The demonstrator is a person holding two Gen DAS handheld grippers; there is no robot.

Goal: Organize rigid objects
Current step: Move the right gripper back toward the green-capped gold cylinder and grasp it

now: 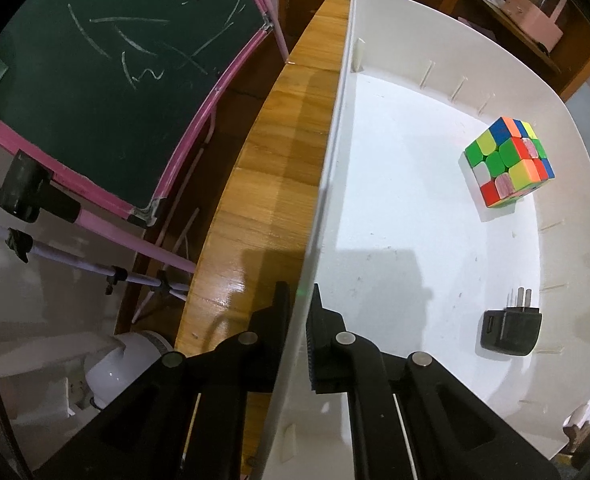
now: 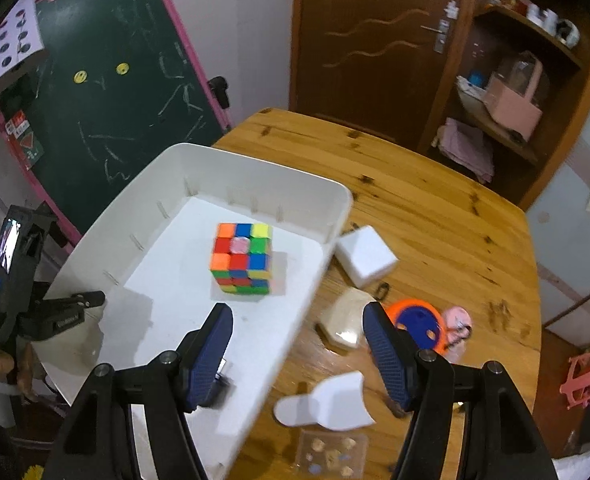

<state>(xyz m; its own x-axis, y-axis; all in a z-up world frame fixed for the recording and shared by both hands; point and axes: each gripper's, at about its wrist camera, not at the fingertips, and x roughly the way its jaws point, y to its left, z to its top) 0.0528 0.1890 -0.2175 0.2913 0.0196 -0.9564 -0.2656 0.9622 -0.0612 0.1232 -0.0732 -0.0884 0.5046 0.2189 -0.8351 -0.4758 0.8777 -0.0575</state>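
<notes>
Left gripper [image 1: 298,308] clamped on near wall of white bin [image 1: 327,184], one finger inside, one outside. Bin sits on wooden table [image 2: 435,208]. Inside bin: puzzle cube [image 1: 509,162] at 2 o'clock from left claw, black plug [image 1: 511,330] at 3 o'clock. Right gripper [image 2: 299,344] half open, holding nothing, hanging above bin's right rim; white block [image 2: 365,256], orange disc [image 2: 417,320], white scoop [image 2: 327,402] on table beside bin.

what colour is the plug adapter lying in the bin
Black, with grey metal prongs; the plug adapter shows best in the left wrist view.

Green chalkboard [image 2: 115,92], brown door [image 2: 375,40], wooden shelf [image 2: 515,92]
</notes>
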